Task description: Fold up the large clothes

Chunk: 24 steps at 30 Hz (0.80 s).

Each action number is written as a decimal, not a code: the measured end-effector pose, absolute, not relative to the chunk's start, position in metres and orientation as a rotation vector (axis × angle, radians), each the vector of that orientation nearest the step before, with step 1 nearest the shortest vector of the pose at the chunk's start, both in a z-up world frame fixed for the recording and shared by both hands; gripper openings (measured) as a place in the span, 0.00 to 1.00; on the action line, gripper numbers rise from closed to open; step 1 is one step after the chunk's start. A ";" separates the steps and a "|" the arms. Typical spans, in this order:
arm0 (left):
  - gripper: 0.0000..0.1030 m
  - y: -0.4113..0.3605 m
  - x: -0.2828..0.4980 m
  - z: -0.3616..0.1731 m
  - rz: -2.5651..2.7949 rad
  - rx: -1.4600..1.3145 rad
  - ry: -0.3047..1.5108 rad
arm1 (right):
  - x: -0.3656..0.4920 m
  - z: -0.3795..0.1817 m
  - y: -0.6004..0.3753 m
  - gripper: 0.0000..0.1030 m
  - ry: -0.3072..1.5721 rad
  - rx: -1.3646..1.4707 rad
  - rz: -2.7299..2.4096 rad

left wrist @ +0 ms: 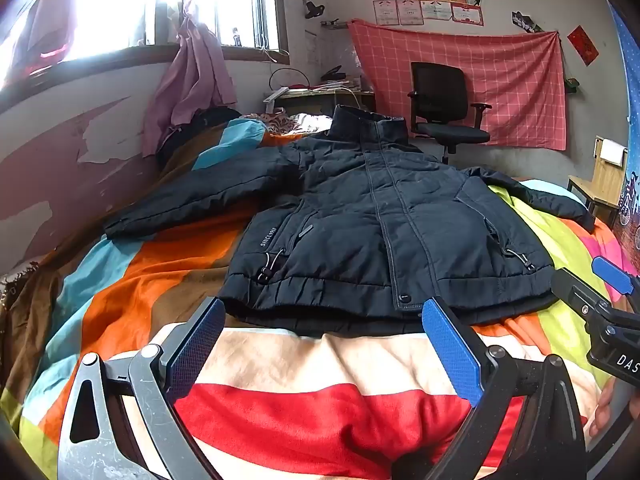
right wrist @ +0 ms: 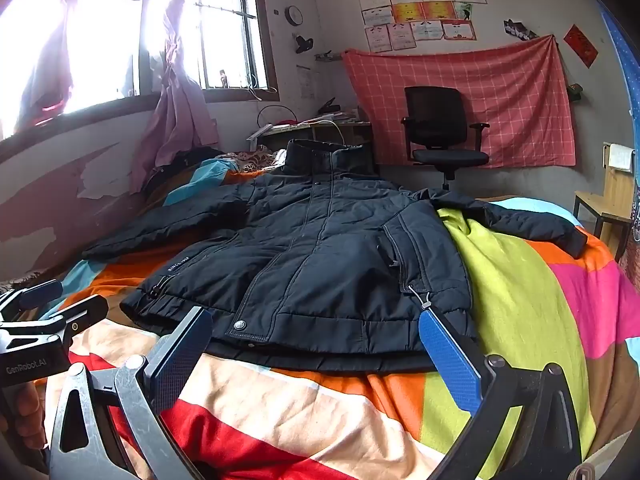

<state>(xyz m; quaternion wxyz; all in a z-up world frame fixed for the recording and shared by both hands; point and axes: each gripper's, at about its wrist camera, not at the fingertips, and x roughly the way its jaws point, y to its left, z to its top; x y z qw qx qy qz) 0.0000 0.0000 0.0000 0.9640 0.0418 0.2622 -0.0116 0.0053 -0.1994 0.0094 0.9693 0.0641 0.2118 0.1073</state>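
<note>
the dark jacket (left wrist: 360, 216) lies spread flat, front up, hem at the near edge of the bed (left wrist: 132, 280). both the left gripper (left wrist: 324, 344) and right gripper (right wrist: 316, 356) are spread wide and empty. its padding probably makes it bulky, so a pinch at the hem may catch only the top layer and drag it askew.

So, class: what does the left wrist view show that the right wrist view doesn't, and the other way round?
Only the left wrist view shows the right gripper at its right edge. Only the right wrist view shows the left gripper at its left edge. Both show the dark jacket spread flat, zipped, on the striped blanket, with both grippers open.
</note>
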 end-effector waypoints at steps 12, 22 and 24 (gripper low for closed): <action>0.94 0.000 0.000 0.000 -0.028 0.079 0.531 | 0.006 0.009 -0.199 1.00 0.431 0.126 0.214; 0.94 -0.002 0.000 0.003 -0.054 0.063 0.531 | 0.006 0.009 -0.199 1.00 0.431 0.126 0.214; 0.94 -0.001 0.000 0.002 -0.054 0.061 0.530 | 0.006 0.009 -0.199 1.00 0.431 0.126 0.214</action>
